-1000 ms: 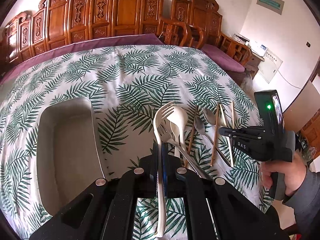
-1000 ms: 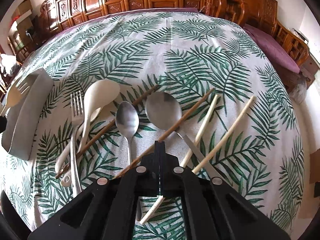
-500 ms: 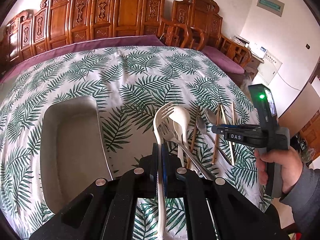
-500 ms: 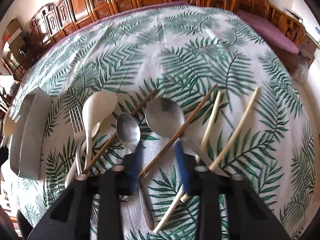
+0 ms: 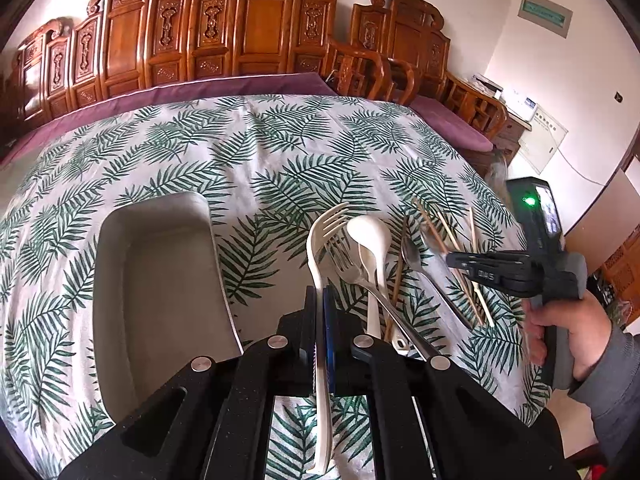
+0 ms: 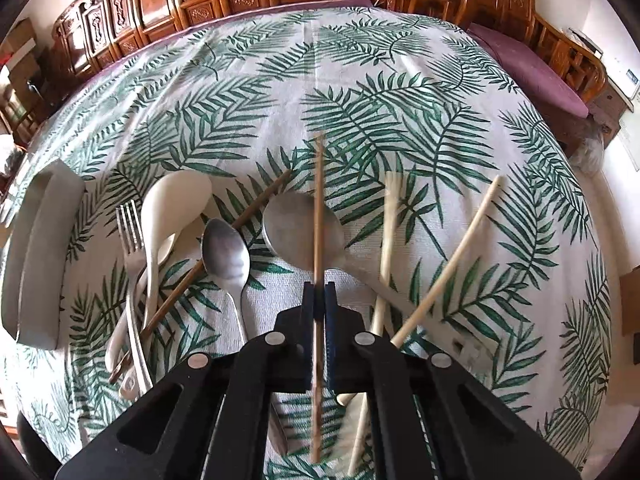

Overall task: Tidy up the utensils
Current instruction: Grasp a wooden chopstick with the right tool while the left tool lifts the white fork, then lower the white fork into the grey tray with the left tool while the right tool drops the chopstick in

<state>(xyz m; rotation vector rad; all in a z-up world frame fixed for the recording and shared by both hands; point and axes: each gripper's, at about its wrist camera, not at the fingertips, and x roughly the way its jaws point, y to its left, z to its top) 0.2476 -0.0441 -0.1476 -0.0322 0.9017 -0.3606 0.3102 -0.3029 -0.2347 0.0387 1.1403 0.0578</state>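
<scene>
My left gripper [image 5: 319, 300] is shut on a cream plastic fork [image 5: 316, 248], held just right of the grey tray [image 5: 160, 280]. My right gripper [image 6: 319, 296] is shut on a brown wooden chopstick [image 6: 318, 208] and holds it above the large metal spoon [image 6: 298, 232]; this gripper also shows in the left wrist view [image 5: 452, 258]. On the cloth lie a white spoon [image 6: 172, 204], a metal fork [image 6: 130, 232], a small metal spoon [image 6: 226, 252], a dark chopstick [image 6: 260, 204] and two pale chopsticks [image 6: 390, 216].
The table carries a palm-leaf cloth [image 6: 360, 80]. Carved wooden chairs [image 5: 256, 36] line the far side, with a purple cushion [image 6: 532, 64] at the right. The grey tray [image 6: 40, 248] shows at the left edge of the right wrist view.
My right gripper opened, then shut on the brown chopstick and lifted it off the cloth. My left gripper, still holding the cream fork, drifted slightly.
</scene>
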